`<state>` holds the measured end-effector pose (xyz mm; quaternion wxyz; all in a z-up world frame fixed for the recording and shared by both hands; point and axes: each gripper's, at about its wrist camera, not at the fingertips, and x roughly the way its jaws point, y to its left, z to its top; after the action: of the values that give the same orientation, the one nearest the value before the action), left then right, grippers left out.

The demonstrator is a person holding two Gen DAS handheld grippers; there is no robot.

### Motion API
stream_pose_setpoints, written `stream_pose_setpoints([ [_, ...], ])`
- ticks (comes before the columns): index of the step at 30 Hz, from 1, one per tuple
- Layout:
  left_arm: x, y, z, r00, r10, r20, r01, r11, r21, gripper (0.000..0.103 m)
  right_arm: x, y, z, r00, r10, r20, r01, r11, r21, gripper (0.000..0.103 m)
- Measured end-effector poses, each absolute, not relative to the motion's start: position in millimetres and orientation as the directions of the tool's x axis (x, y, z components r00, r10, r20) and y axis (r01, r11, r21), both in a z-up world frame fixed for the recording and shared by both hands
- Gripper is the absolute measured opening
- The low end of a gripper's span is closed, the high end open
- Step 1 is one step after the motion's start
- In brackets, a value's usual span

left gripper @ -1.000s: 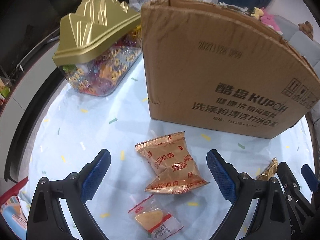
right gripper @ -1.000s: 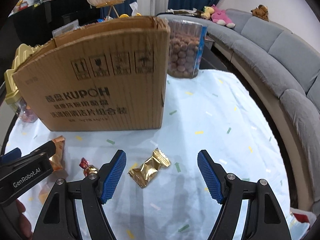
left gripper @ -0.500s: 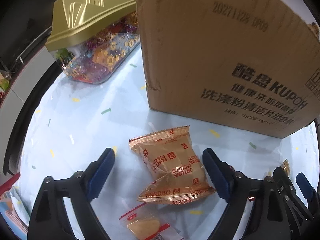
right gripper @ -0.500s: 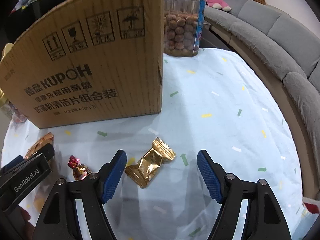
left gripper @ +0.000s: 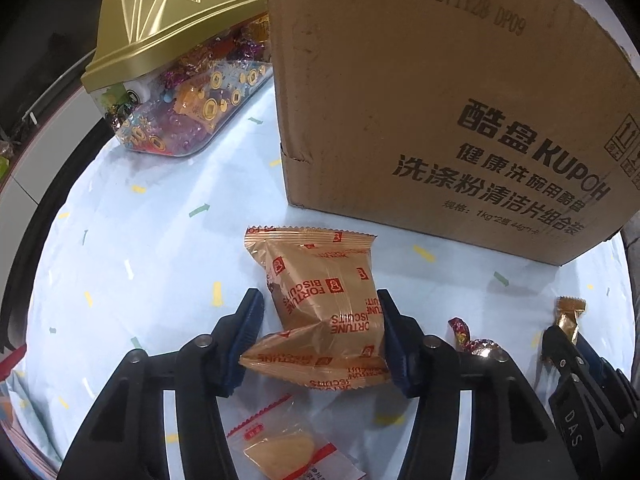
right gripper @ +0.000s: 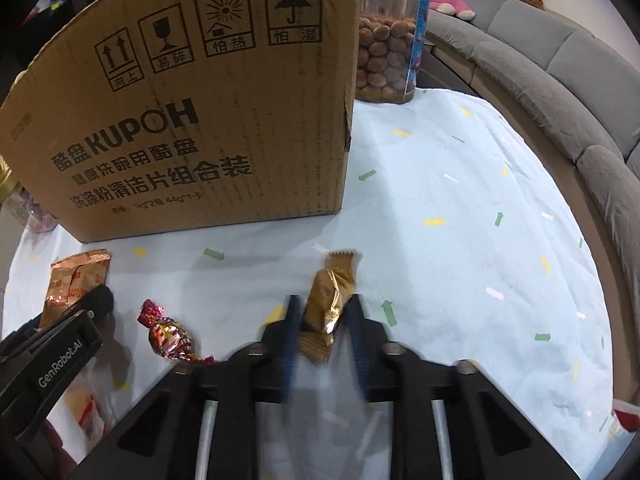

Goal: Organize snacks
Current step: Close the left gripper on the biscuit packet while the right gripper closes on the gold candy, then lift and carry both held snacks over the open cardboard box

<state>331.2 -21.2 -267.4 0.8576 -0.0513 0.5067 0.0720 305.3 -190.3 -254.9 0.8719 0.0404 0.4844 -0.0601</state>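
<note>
- The cardboard box (left gripper: 460,112) is the big landmark on the tablecloth (right gripper: 460,240), and I'd guess the snacks end up in it.
- Left of the box there's a candy tub with a gold lid (left gripper: 172,60); behind its right corner, a jar of round snacks (right gripper: 386,40).
- In front of the box, the biscuit packet (left gripper: 320,304) sits between the left gripper (left gripper: 320,336) pads, which look closed onto its sides. It's puffy, so squeeze gently and grab the body, not the crimped end.
- Further right in front of the box, the right gripper (right gripper: 322,320) is clamped on the gold candy (right gripper: 330,296). Lift straight up so the slick foil doesn't slip.
- A red candy (right gripper: 170,334) lies loose between the two.
</note>
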Motion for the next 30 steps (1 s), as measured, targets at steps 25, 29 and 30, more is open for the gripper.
stream_pose_setpoints([
  [25, 292.5, -11.0, -203.9, 0.565, 0.041, -0.824, -0.141, 0.989, -0.047, 0.051, 276.9, -180.7, -188.7, 0.629, -0.058, -0.775, 0.097, 0.995, 0.004, 0.017],
  [29, 286.6, -11.1, -193.7, 0.581, 0.041, -0.813, -0.136, 0.99, -0.047, 0.051, 274.7, -181.7, -178.6, 0.648, -0.049, -0.76, 0.085, 0.996, 0.008, 0.017],
  [30, 285.0, -13.2, -191.7, 0.584, 0.041, -0.811, -0.135, 0.99, -0.047, 0.051, 273.3, -182.3, -174.6, 0.655, -0.047, -0.755, 0.084, 0.996, 0.011, 0.017],
])
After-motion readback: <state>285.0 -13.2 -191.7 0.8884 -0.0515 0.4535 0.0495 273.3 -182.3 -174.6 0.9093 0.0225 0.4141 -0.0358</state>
